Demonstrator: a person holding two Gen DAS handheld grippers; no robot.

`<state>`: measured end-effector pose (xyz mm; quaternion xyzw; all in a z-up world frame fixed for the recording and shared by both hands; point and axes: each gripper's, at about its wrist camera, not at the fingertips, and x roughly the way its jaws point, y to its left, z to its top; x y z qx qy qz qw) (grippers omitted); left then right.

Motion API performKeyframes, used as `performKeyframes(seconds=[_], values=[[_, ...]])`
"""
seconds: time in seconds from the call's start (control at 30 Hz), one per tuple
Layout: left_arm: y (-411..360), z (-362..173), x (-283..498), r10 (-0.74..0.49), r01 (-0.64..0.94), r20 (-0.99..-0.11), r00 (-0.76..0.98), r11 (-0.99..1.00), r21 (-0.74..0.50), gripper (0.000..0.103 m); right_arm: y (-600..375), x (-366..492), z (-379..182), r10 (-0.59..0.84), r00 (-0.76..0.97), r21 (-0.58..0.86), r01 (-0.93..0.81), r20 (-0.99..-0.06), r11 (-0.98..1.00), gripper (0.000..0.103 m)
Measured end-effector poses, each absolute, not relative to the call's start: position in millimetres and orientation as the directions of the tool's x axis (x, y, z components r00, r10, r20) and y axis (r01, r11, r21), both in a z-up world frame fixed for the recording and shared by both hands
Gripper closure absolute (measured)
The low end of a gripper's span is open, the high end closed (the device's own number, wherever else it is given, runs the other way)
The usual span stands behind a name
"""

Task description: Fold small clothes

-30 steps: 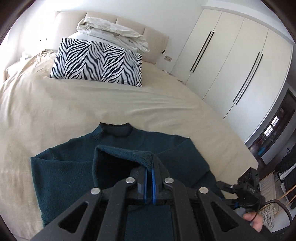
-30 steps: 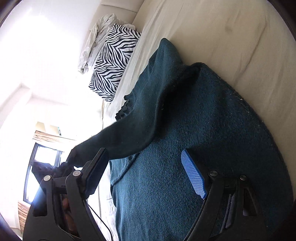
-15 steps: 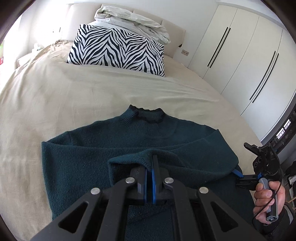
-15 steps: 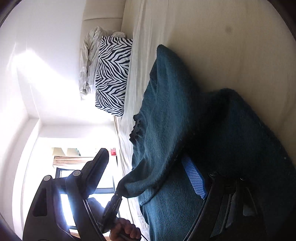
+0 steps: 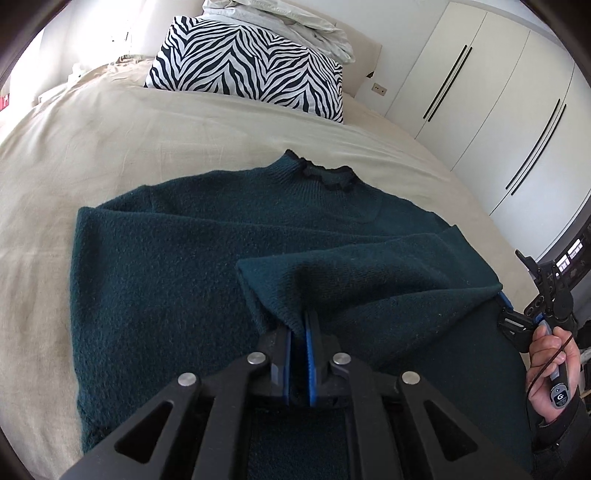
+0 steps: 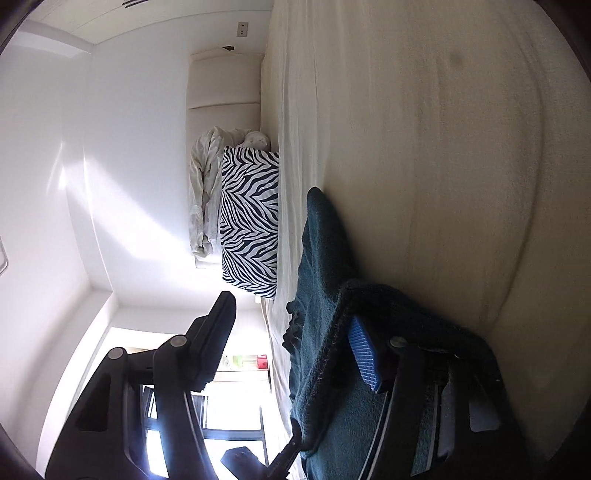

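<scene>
A dark teal sweater [image 5: 184, 277] lies flat on the beige bed [image 5: 110, 147], collar pointing away from me. Its right sleeve [image 5: 351, 273] is folded across the chest. My left gripper [image 5: 298, 325] is shut on the sleeve's cuff just above the sweater's body, and its jaws are just starting to open. At the sweater's right edge a hand [image 5: 550, 362] holds my right gripper [image 5: 517, 317]. In the right wrist view the right gripper [image 6: 290, 310] is rolled on its side and its jaws are closing. The sweater's folded edge [image 6: 325, 258] rests against the blue pad, and the other finger stands clear.
A zebra-striped pillow [image 5: 251, 62] and crumpled white bedding [image 5: 277, 14] sit at the head of the bed. White wardrobe doors [image 5: 498, 92] stand to the right. Bare beige sheet surrounds the sweater. A bright window shows in the right wrist view.
My left gripper has sunk toward the sweater with the cuff in it. My right gripper has rolled and slid to the sleeve's fold at the right edge, its jaws narrower.
</scene>
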<state>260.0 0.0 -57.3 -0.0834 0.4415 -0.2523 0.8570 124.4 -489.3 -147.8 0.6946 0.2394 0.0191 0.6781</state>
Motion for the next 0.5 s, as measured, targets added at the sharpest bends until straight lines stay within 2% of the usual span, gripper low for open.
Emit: performKeyframes(seconds=[0.03, 0.1, 0.13, 0.17, 0.2, 0.3, 0.5], values=[[1, -56, 256, -0.513, 0.366, -0.716, 0.473, 0.854, -0.370, 0.091, -489, 120, -148, 0.360, 0.884, 0.950, 0.310, -0.299, 0.029, 0.047], [6, -51, 248, -0.523, 0.378, -0.717, 0.461, 0.846, -0.375, 0.072, -486, 122, -146, 0.365, 0.875, 0.945, 0.324, -0.318, 0.048, 0.047], [11, -49, 245, -0.525, 0.363, -0.713, 0.465, 0.848, -0.387, 0.065, -483, 120, -143, 0.371, 0.868, 0.942, 0.327, -0.329, 0.069, 0.045], [19, -45, 244, -0.532, 0.341, -0.702, 0.474, 0.846, -0.410, 0.052, -480, 123, -141, 0.379, 0.859, 0.937, 0.336, -0.346, 0.095, 0.045], [28, -40, 243, -0.546, 0.317, -0.681, 0.487, 0.838, -0.445, 0.046, -477, 124, -139, 0.390, 0.846, 0.931, 0.345, -0.363, 0.118, 0.045], [51, -28, 247, -0.589, 0.250, -0.617, 0.523, 0.797, -0.549, 0.040, -468, 126, -136, 0.412, 0.825, 0.922, 0.354, -0.387, 0.157, 0.045], [19, -50, 291, -0.537, 0.220, -0.744, 0.397, 0.843, -0.491, 0.040, -459, 125, -136, 0.421, 0.812, 0.915, 0.362, -0.404, 0.180, 0.045]])
